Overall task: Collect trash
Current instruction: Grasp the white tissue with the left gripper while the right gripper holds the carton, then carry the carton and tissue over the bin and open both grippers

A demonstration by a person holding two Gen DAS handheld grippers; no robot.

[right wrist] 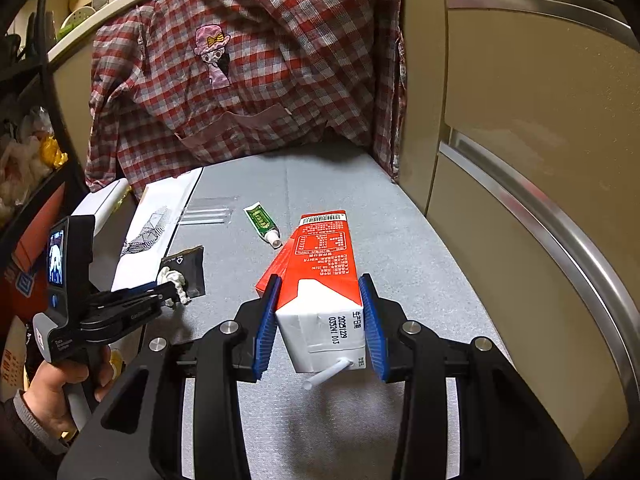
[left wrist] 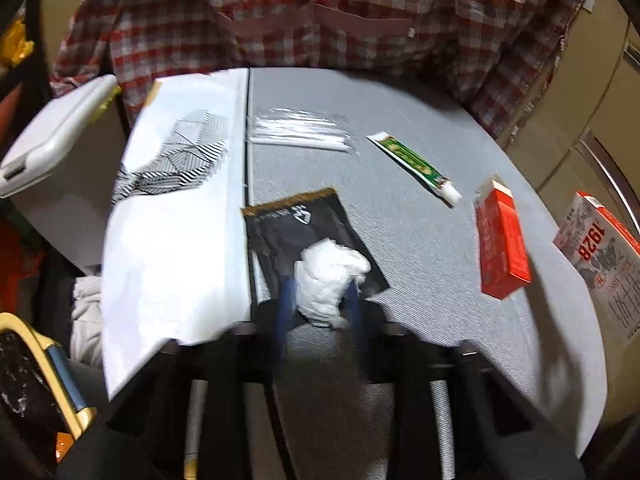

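Left hand-held gripper [left wrist: 320, 300] tilted downward, blue pads [left wrist: 286, 300] pressing inward; right hand-held gripper [right wrist: 320, 320] clamped, also angled downward.

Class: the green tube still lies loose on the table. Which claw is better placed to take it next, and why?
Neither is free. The left claw grips the tissue; the right claw holds the carton, though its view shows the tube just ahead.

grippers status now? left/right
Left gripper: closed on the tissue wad.
Right gripper: closed on the carton.
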